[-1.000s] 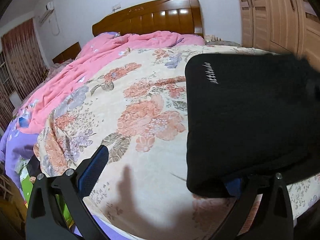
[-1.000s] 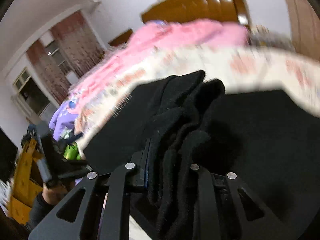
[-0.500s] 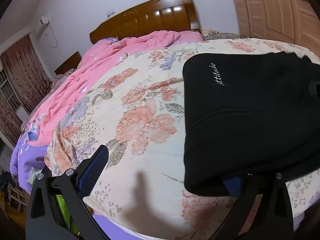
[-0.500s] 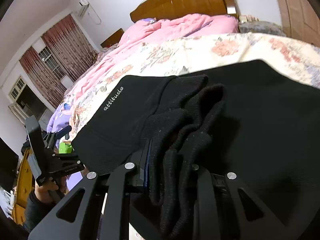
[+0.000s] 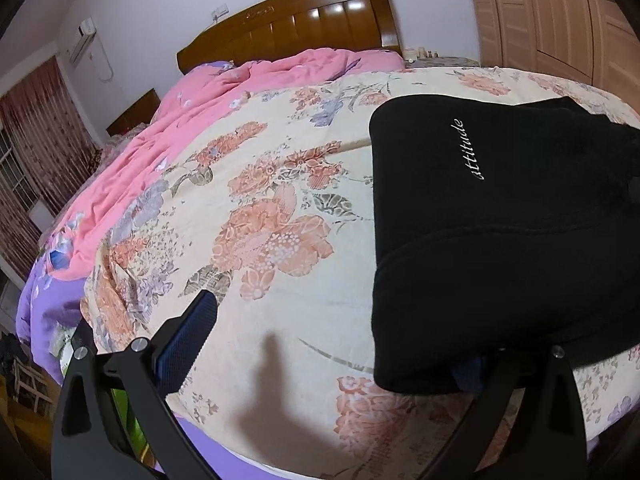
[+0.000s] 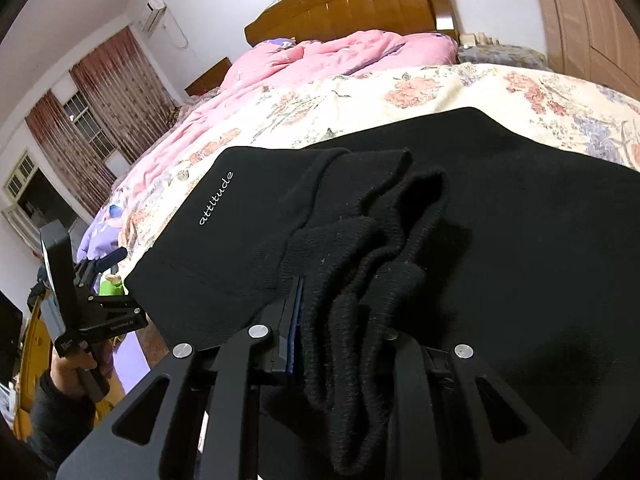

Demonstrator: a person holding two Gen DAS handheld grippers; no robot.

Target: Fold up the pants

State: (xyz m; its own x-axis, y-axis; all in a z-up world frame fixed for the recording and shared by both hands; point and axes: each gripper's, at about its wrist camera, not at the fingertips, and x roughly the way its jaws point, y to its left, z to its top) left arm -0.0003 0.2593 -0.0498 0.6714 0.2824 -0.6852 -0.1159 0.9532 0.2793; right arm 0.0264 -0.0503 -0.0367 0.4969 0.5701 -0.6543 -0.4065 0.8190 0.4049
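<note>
Black pants [image 5: 500, 220] with white "attitude" lettering lie folded on the floral bedspread [image 5: 256, 208] near the bed's foot edge. My left gripper [image 5: 332, 344] is open and empty; its left finger [image 5: 188, 336] is over the bedspread and its right finger is partly hidden under the pants' near edge. In the right wrist view my right gripper [image 6: 340, 320] is shut on the bunched ribbed cuffs [image 6: 360, 280] of the pants [image 6: 520, 240], held over the folded part. The left gripper [image 6: 92, 304] shows at the far left there, off the bed's corner.
A pink quilt [image 5: 192, 120] is heaped toward the wooden headboard [image 5: 296, 24]. Wooden wardrobe doors [image 5: 560, 20] stand at the right. Curtained windows [image 6: 96, 120] are at the left. The bed's foot edge [image 5: 240, 452] is close below my left gripper.
The right gripper has carried the cuffs further over the folded pants and steadied. The left gripper has drawn back slightly, still open.
</note>
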